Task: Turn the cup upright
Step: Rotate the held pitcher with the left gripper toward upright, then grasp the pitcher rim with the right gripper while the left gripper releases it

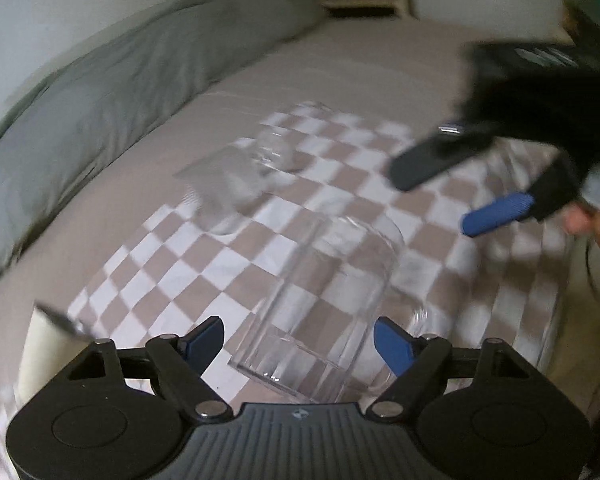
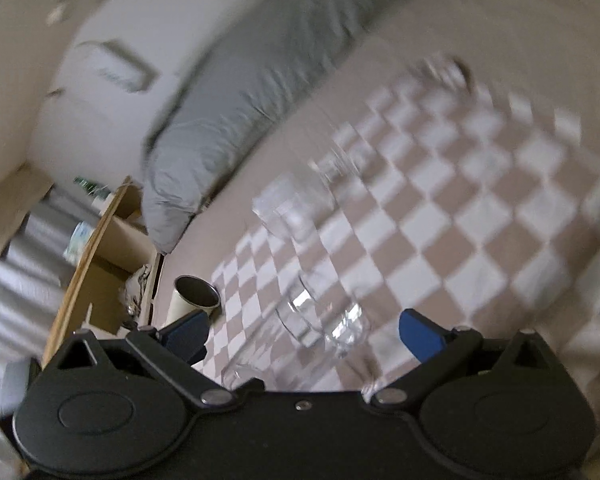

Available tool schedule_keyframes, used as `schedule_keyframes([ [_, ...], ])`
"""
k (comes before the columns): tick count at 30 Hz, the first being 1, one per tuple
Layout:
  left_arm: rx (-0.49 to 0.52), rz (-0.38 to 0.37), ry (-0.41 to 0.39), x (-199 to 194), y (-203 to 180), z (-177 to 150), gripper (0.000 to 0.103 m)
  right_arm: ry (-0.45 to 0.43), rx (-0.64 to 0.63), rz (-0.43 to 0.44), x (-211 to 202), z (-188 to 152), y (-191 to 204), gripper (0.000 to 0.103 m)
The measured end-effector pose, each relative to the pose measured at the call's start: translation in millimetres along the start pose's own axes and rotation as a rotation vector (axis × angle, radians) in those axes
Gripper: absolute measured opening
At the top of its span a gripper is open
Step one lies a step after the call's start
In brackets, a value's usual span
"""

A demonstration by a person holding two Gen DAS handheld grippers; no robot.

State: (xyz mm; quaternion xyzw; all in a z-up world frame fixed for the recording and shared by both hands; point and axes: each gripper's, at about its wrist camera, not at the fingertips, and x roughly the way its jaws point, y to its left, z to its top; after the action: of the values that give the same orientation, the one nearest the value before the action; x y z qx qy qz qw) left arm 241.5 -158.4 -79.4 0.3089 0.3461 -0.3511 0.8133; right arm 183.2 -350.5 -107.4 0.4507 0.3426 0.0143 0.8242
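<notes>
A clear glass cup (image 1: 324, 304) lies between the blue pads of my left gripper (image 1: 300, 340), whose jaws stand wide and open around it, on the checkered cloth (image 1: 204, 272). A second clear glass (image 1: 236, 184) lies on its side farther back, blurred. My right gripper (image 1: 440, 196) hovers open over the cloth at the right. In the right wrist view a clear glass (image 2: 324, 316) sits between the open pads of my right gripper (image 2: 312, 332), and another glass (image 2: 296, 208) lies beyond it. The frames are motion-blurred.
A grey pillow (image 1: 112, 92) runs along the bed's far left side. A cream tumbler with a metal rim (image 2: 192, 300) stands at the cloth's edge. A cardboard box (image 2: 108, 264) sits beside the bed. A person's hand (image 1: 596, 224) shows at the right.
</notes>
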Motion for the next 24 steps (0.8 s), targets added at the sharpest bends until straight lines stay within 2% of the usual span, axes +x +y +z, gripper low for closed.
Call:
schedule_keyframes([
  [2, 0.064, -0.02, 0.027, 6.7, -6.2, -0.8, 0.075, 0.032, 0.069, -0.011, 13.5, -2.2, -8.9, 0.101],
  [5, 0.125, 0.031, 0.027, 9.5, -11.9, -5.5, 0.07, 0.087, 0.159, -0.009, 29.9, -8.0, -18.1, 0.099],
  [9, 0.075, 0.034, 0.019, 5.3, -7.9, -10.9, 0.067, 0.096, 0.168, 0.014, 39.3, -12.2, -14.4, 0.097],
  [13, -0.014, 0.035, -0.028, -3.7, -2.0, -21.3, 0.061, 0.076, 0.146, 0.045, 48.1, -10.0, -6.2, 0.096],
  [17, 0.011, 0.053, -0.06, -5.0, -6.3, -28.7, 0.061, 0.064, 0.131, 0.05, 60.4, -5.6, -2.5, 0.093],
  [22, 0.018, 0.055, -0.074, -4.3, -6.4, -30.5, 0.061, 0.091, 0.202, 0.084, 82.6, 0.4, -8.5, 0.092],
  [24, 0.022, 0.055, -0.077, -3.5, -6.9, -30.9, 0.061, 0.11, 0.235, 0.092, 91.4, 0.3, -12.2, 0.088],
])
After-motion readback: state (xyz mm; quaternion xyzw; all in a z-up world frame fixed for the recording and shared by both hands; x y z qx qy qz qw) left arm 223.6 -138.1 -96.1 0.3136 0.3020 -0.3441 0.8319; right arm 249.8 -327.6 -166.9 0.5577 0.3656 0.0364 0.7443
